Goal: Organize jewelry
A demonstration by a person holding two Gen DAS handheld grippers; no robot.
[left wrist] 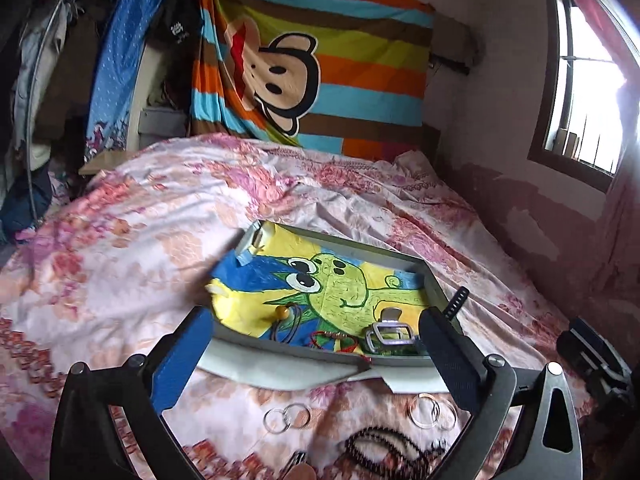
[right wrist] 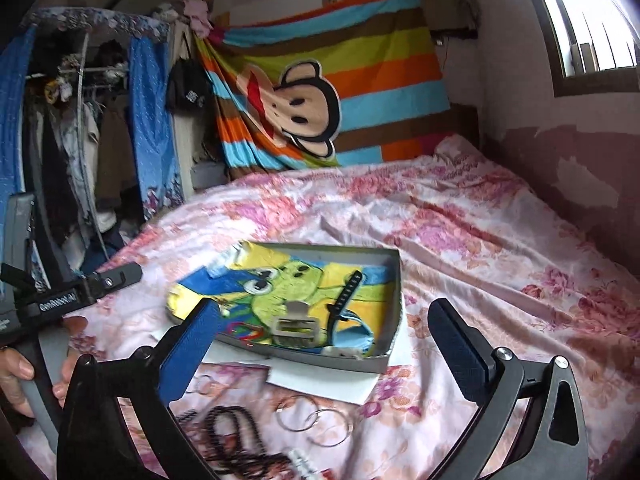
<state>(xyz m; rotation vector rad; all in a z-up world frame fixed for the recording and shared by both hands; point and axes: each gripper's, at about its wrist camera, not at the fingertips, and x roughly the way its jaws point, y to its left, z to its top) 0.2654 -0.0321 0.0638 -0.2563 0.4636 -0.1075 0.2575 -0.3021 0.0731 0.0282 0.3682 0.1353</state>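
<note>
Both tongs, left point(left wrist: 316, 354) and right point(right wrist: 324, 344), gape wide and empty. The box point(left wrist: 436, 280) holds several pieces; rings point(left wrist: 286, 420) and beads point(left wrist: 384, 450) remain on the bed's point(left wrist: 160, 216) near edge.

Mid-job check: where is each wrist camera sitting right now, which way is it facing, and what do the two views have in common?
Left wrist: low over the near edge of the bed, facing the striped monkey blanket; the open left gripper frames the tray.
Right wrist: beside it, to its right, same heading; the open right gripper shows, and at the left edge a hand holding the other gripper's handle.
Shared: tray, hair clip, clear rings, dark bead string, floral bedspread, window.
</note>
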